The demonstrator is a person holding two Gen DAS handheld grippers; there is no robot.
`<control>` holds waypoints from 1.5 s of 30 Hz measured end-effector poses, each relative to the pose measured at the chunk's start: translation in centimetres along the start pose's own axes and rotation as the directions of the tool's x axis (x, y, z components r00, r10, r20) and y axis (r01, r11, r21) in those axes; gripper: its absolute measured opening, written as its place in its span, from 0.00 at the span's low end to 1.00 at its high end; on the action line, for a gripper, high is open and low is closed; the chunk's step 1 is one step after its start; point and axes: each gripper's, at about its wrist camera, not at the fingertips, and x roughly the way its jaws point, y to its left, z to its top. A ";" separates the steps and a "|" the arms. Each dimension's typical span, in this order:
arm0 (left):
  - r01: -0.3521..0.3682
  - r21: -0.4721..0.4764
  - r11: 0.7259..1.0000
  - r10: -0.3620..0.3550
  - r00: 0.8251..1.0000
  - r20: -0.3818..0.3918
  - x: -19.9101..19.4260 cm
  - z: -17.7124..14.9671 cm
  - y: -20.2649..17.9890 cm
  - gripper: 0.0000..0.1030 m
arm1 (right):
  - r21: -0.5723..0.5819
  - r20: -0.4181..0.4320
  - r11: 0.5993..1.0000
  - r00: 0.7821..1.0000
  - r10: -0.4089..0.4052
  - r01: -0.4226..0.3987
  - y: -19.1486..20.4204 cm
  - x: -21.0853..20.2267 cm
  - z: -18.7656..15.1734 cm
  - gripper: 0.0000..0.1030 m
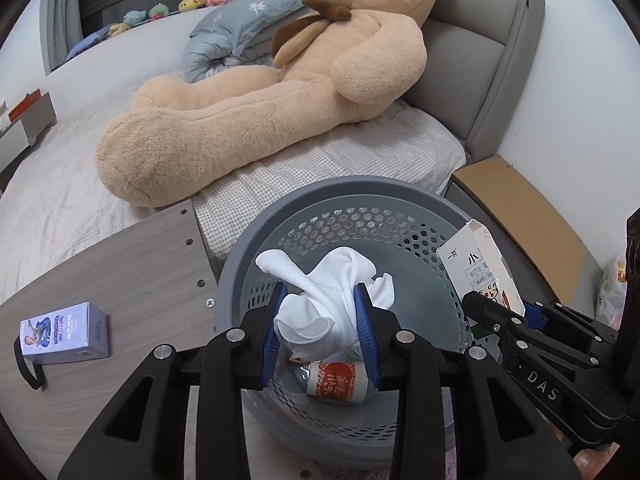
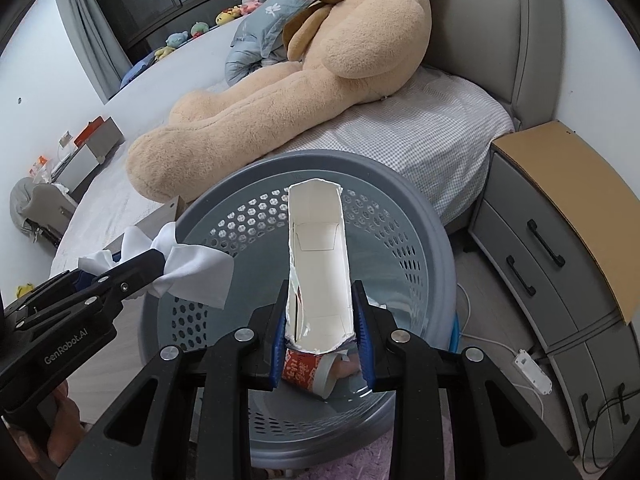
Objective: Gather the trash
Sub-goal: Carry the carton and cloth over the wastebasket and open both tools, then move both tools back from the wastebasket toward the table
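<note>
Ahead of both claws I see a plush tan teddy bear (image 1: pixel 280 92) sprawled on a gingham-textured bed (image 1: pixel 360 160). Directly under the claws: round grey plastic bin (image 1: pixel 236 280), walls perforated with hex holes, smooth rim. Left of my left gripper (image 1: pixel 320 332), a wood-grain desk top (image 1: pixel 120 272) with a small glossy purple box (image 1: pixel 66 334) on it. Right of my right gripper (image 2: pixel 322 340), a grey nightstand (image 2: pixel 560 280) with black handles and a cardboard sheet (image 2: pixel 580 204) on top.

Both grippers are level, pointing forward over the bin mouth, side by side.

Left claw is clamped on a crumpled white tissue (image 1: pixel 332 296), soft and wadded, blue pads nearly together, held above the bin interior. Right claw is clamped on a torn-open white paper carton (image 2: pixel 318 264), rectangular, open side up, sticking forward over the bin.

Below the jaws, at the bin bottom, lies a red-and-white paper cup (image 1: pixel 336 382) on its side.
</note>
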 end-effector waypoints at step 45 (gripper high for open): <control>-0.105 -0.054 0.993 0.108 0.993 0.039 -1.6 -0.5 2.0 0.90 | -0.016 0.018 0.999 0.999 0.041 -0.041 -0.2 0.2 -0.6 0.52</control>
